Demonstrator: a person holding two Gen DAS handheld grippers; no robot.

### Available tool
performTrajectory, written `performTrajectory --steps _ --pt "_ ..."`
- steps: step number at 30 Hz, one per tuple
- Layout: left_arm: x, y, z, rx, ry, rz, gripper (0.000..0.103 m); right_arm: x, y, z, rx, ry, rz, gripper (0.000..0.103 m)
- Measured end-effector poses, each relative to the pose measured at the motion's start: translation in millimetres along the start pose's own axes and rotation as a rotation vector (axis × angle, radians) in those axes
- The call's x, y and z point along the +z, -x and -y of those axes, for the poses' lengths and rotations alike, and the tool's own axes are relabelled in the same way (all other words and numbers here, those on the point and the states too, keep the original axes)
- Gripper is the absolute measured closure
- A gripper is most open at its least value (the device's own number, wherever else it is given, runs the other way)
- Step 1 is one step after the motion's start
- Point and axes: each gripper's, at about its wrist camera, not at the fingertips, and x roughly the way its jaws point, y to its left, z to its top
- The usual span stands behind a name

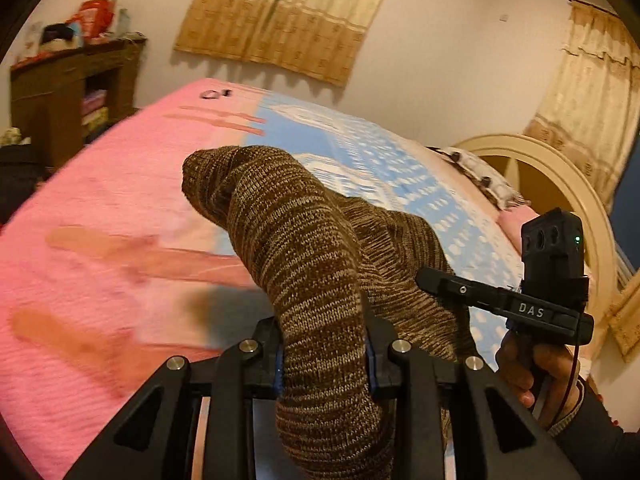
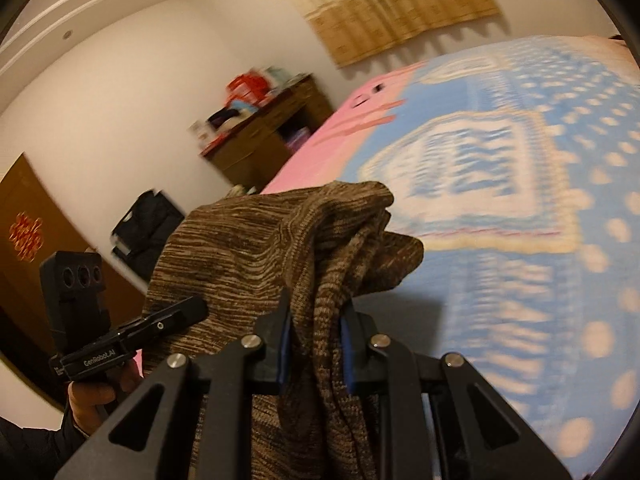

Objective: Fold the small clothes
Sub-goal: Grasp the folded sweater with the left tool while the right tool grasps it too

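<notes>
We had the left gripper (image 1: pixel 325 354) clamped on a fold of the brown knit sweater (image 1: pixel 304 248), jaws narrow, blue pads (image 1: pixel 279 364) pressing the cloth from both sides. Its sleeve ran lengthwise away from the jaws, tip pointing ahead and left, raised off the bed (image 1: pixel 100 208). The right gripper (image 2: pixel 314 354) was likewise closed on a bunched edge of the same sweater, cloth draped over and down between its fingers. Under both tools: pink and blue patterned bedspread (image 2: pixel 500 208). Ahead: wooden cabinet (image 1: pixel 60 92), curtain (image 1: pixel 280 20). To the left gripper's right, a curved headboard (image 1: pixel 560 176). Nothing stood between the tools and the bed.
</notes>
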Motion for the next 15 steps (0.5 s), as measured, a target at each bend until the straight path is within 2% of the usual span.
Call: performTrajectory --steps 6,15 --pt "-5.5 26.5 -31.8 0.075 0.020 0.009 0.074 -7.4 -59.2 -42.2 0.081 0.024 -0.066 0.080" --pt "-14.0 37.9 -73.6 0.086 0.091 -0.003 0.074 -5.5 -108.2 -79.0 0.114 0.066 -0.117 0.080"
